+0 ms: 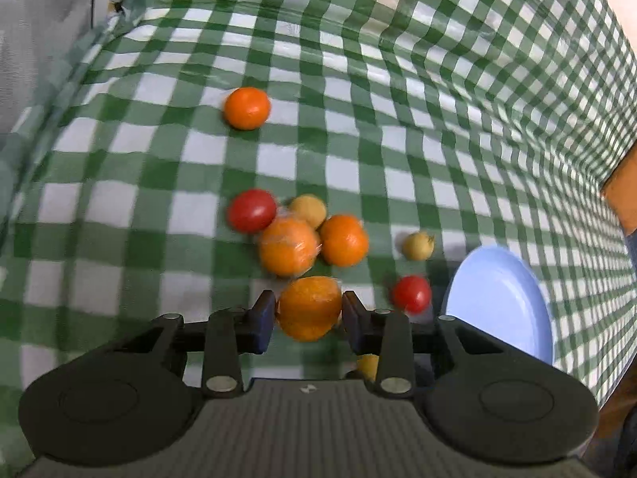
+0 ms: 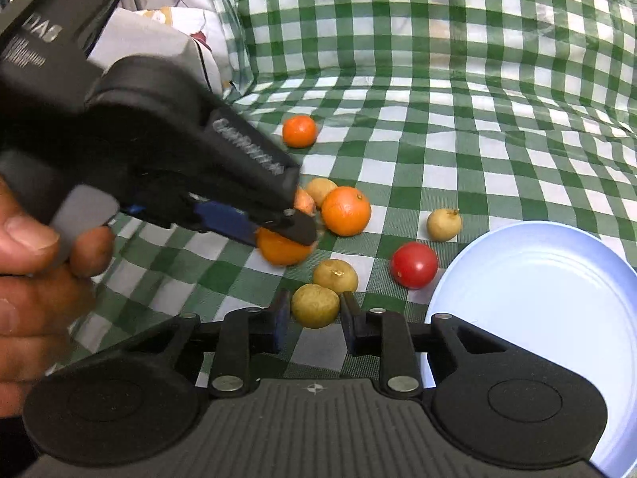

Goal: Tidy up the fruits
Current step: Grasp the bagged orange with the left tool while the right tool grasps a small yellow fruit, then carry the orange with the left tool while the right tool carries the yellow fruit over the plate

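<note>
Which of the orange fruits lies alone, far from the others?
The orange fruit at the far side of the checked cloth. The other oranges cluster near the left gripper.

Right wrist view, upper left of frame: left gripper body carries pale lettering, seen upside down, roughly "DAS"; finer lines of print beneath it, too small to read. Further embossed word along same gripper's arm, mid-left of frame, blurred, unreadable. Small compass-like mark on ribbed grey housing, bottom centre of both views. No other text legible.
</note>
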The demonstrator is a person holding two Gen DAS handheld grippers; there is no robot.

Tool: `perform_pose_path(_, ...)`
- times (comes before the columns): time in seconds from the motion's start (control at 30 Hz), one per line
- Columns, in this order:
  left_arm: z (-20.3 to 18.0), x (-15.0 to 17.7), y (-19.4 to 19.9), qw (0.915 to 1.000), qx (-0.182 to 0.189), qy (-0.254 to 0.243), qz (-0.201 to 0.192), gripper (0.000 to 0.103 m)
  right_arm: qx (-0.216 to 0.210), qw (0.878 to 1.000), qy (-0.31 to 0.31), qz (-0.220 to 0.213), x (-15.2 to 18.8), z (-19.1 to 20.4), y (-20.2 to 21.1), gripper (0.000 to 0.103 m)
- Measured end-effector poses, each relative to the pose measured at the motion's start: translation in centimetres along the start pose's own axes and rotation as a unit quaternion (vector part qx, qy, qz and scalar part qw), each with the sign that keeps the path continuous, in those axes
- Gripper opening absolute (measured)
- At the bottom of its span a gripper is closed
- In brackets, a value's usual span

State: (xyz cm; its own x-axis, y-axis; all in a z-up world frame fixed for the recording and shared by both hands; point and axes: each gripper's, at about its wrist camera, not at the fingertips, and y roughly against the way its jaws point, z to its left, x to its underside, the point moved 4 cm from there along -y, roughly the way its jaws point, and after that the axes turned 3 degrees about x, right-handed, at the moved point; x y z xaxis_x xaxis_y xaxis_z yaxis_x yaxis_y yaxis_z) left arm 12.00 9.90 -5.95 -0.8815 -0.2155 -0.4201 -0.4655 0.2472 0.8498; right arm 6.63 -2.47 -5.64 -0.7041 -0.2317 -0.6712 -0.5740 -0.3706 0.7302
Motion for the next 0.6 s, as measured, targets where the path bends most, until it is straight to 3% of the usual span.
perform_pose_path(0.17,0.5,1.1,0.0,0.9976,-0.044,-0.048,0.023,0.041,0.002,1.000,0.023,0.021,1.0,0.6,0.4,0.028)
perform_pose_path(0.6,-1.4,1.1,-0.4,0.9917,-0.068,-0.105,0.029,0.040,0.020,0.999,0.030,0.026,1.0,0.2,0.4,0.028)
